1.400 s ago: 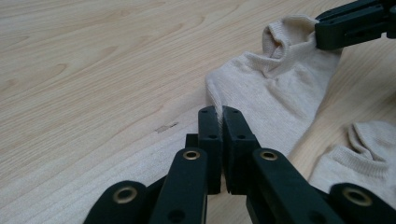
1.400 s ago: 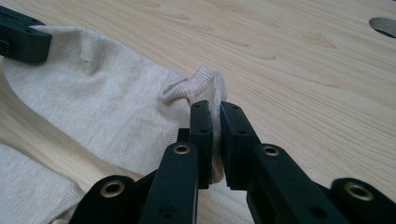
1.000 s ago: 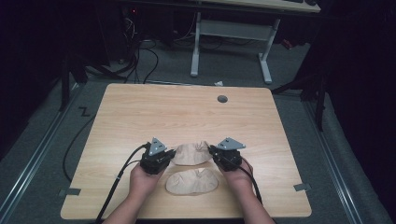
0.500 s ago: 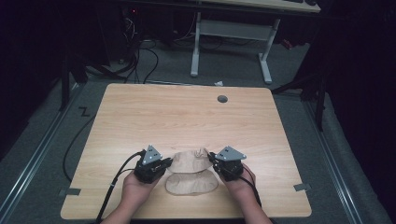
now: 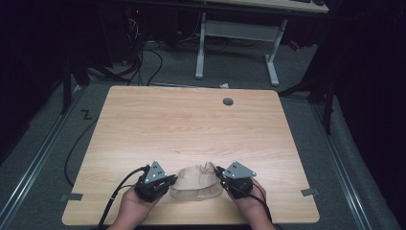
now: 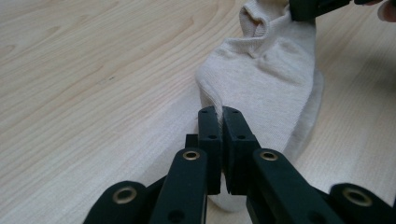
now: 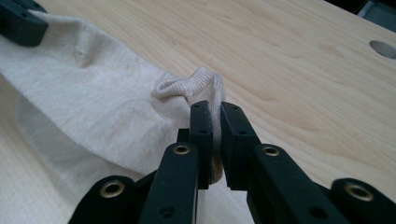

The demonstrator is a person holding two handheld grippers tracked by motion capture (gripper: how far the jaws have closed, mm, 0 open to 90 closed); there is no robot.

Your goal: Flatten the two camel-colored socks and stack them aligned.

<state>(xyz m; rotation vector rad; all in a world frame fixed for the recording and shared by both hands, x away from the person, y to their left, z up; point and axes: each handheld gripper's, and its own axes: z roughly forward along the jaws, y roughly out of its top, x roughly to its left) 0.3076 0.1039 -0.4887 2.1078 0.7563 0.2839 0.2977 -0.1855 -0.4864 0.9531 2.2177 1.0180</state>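
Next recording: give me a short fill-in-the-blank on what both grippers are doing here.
1. Both grippers pinch a beige ____ near the table's front edge.
2. The left gripper has its jaws ____ on the fabric.
3. The right gripper grips the end with the ribbed ____.
4. Far across the table is a round ____.

Missing words: sock; shut; cuff; hole

Two black handheld grippers, left gripper & right gripper, each w/ grey three-cornered plate on top, black cable trailing back, matte black jaws w/ flat square pads, brass-ringed pivot holes, small screw holes, bare forearms, no sleeves visible
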